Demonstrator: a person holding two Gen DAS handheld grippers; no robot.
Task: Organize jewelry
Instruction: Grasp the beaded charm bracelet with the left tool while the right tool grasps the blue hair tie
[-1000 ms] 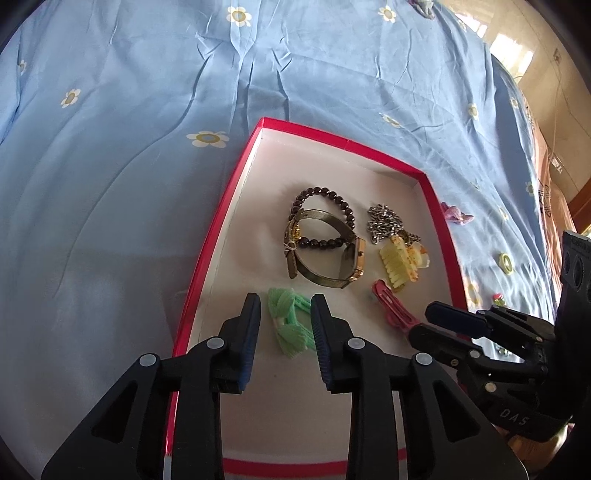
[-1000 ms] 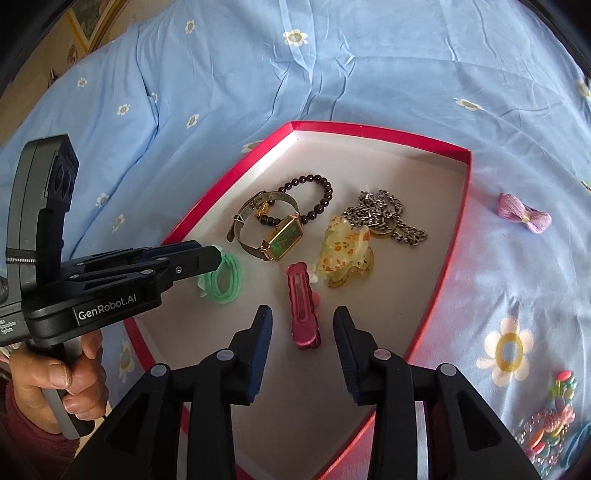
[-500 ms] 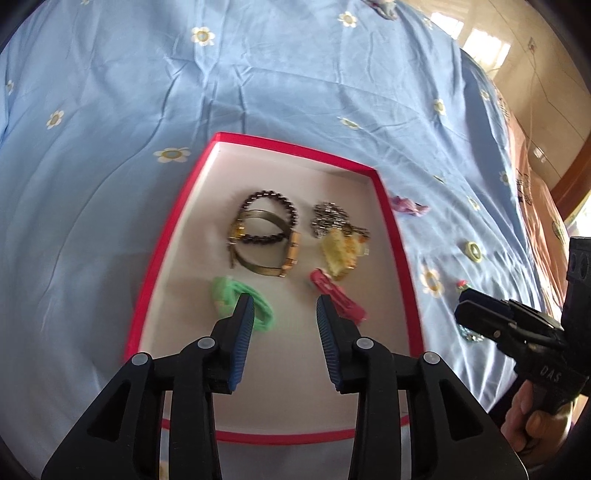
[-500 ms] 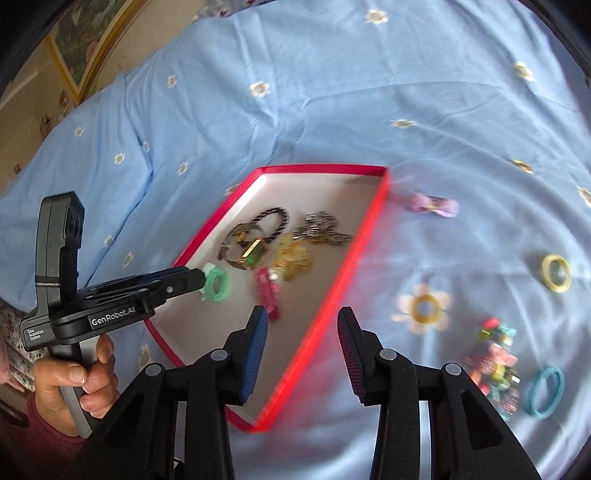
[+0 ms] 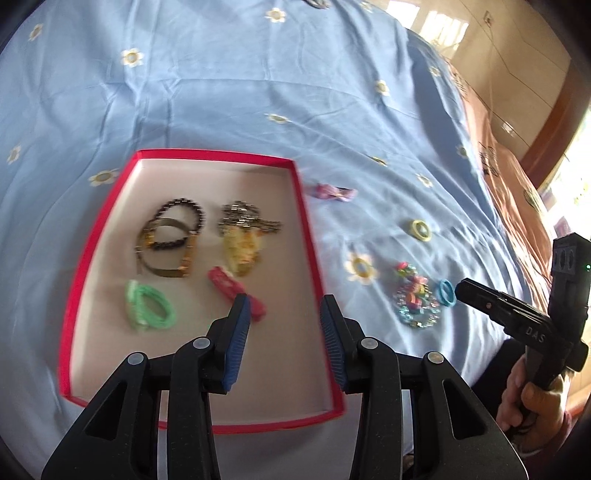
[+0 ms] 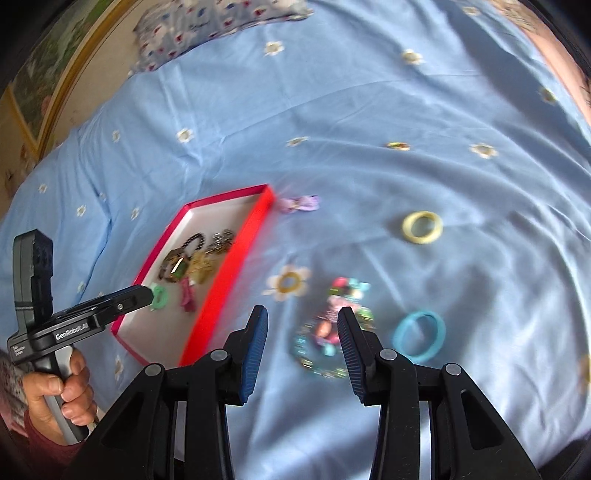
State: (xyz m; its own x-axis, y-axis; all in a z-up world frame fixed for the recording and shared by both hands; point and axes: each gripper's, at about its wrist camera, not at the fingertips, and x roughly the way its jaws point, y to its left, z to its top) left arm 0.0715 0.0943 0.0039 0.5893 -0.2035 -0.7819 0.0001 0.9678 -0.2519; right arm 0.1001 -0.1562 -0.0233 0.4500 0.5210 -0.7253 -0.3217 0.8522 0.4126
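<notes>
Trouble, if it comes, will come from the beaded bracelet (image 6: 328, 332) lying on the bed between my right jaws' line of sight and the sheet. My right gripper (image 6: 301, 347) is open and empty, above the sheet. The bracelet looks like a loose loop of small mixed beads, so a pinch on one edge could catch a single bead, and I judge the rest might swing or slip on the way to the box (image 5: 303, 221). The blue ring (image 6: 419, 341) lies just beside it and could get nudged or pinched along with it. The sheet (image 6: 369, 110) is soft and wrinkled; pressing down might gather cloth between the pads.

My left gripper (image 5: 284, 332) hangs over the box near its right wall, jaws opening with nothing between them; the red clip (image 5: 236, 291) sits close below the left finger and could be knocked.

Still outside the box: a yellow ring (image 6: 423, 227) and a purple bow (image 6: 299, 204). Beyond the bed I see a pillow (image 6: 207, 33) and a framed picture (image 6: 55, 85).
</notes>
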